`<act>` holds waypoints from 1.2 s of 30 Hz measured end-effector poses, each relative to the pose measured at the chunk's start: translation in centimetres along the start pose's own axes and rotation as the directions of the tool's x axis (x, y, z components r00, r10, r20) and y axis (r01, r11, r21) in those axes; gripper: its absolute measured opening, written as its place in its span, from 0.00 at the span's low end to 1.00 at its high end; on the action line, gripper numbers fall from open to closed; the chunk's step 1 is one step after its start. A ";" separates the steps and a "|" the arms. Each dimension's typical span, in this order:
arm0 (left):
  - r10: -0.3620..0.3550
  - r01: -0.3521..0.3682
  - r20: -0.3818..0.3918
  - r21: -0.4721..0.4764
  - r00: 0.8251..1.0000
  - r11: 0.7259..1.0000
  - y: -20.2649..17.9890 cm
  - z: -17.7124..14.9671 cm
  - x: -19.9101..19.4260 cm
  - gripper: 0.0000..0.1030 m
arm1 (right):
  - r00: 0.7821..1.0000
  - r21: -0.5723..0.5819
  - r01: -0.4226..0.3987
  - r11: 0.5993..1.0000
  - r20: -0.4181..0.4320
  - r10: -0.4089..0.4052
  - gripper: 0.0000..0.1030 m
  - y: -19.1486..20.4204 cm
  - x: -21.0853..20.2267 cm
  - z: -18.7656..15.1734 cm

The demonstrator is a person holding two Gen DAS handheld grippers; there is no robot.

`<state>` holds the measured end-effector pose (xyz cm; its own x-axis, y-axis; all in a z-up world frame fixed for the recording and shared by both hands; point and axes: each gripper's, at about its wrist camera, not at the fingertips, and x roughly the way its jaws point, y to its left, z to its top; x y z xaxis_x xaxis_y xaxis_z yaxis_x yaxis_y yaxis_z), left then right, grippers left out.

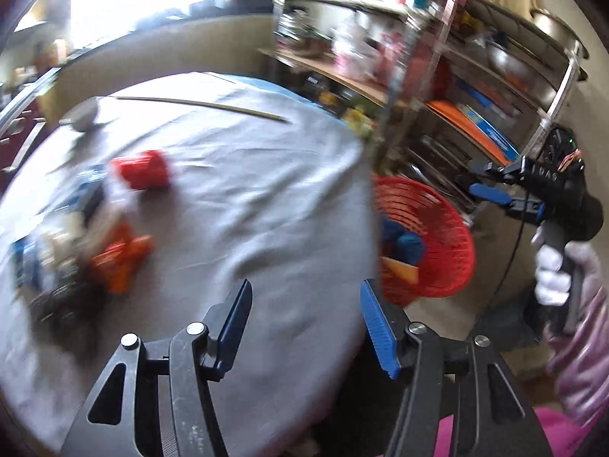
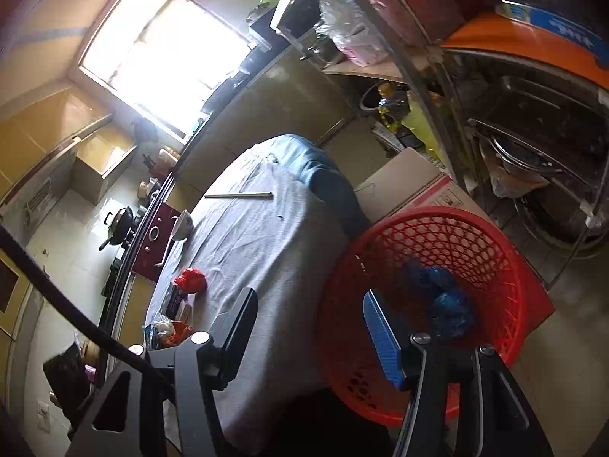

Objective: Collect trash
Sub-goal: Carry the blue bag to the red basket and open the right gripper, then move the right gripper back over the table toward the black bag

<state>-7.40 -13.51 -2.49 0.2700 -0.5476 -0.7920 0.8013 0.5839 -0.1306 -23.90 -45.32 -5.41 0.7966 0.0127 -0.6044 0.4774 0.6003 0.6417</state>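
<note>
**Hovering over the surface, both tools empty**

Reaching over the grey-clothed surface (image 1: 247, 198), the left tool (image 1: 304, 304) had its jaws apart w/ nothing between them; only cloth showed in the gap. The right tool (image 2: 310, 323) also stood apart and empty, its blue-padded finger over the red basket (image 2: 491, 243) and its black finger over the cloth. In the left wrist view the right tool (image 1: 491, 186) was seen off the surface's edge, above the basket, held by a white-gloved hand (image 1: 552, 274) w/ a pink sleeve below it.

Trash still lay on the surface: a crumpled red piece (image 1: 146, 169) toward the far-left side, an orange wrapper (image 1: 121, 259) nearer, and beside those a blurred heap of bluish and dark scraps (image 1: 57, 251), poss. packets, too smeared to name. A long thin stick (image 1: 201, 104) lay near the far edge, and a bowl (image 2: 182, 224) sat at the cloth's border by the stove side.

The basket stood on the floor, against the surface's edge, in front of a cardboard box (image 2: 403, 179). Inside it were blue crumpled pieces (image 2: 449, 304) and, in the left view, an orange-yellow scrap (image 1: 401, 268). A metal shelf rack (image 2: 533, 133) w/ pans and bags stood behind.
</note>
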 end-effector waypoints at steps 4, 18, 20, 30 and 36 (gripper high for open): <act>0.118 -0.109 0.091 -0.093 0.989 0.990 4.3 -2.1 -4.5 0.65 | 1.000 -0.051 -0.008 0.999 0.004 0.008 0.60 3.7 0.0 0.2; 0.430 -0.391 0.120 -0.258 0.895 0.884 16.8 -8.2 -14.1 0.69 | 0.980 -0.180 0.091 0.979 0.190 -0.056 0.60 14.4 -6.0 1.8; 0.444 -0.404 0.118 -0.261 0.888 0.877 18.1 -8.3 -14.6 0.69 | 0.971 -0.178 0.123 0.976 0.226 -0.081 0.60 15.0 -7.2 2.0; 0.412 -0.379 0.113 -0.234 0.904 0.895 20.1 -8.6 -14.1 0.69 | 0.906 -0.098 0.244 0.965 0.378 -0.190 0.60 15.3 -13.4 2.1; 0.397 -0.371 0.130 -0.187 0.909 0.910 18.7 -7.3 -13.7 0.69 | 0.888 -0.097 0.294 0.951 0.396 -0.234 0.60 14.8 -14.9 1.2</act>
<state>0.02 9.29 1.53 0.6327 -0.3435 -0.6941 0.5290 0.8463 0.0634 -28.26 -37.60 13.67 0.7424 -0.4456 -0.5002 0.6521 0.6519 0.3871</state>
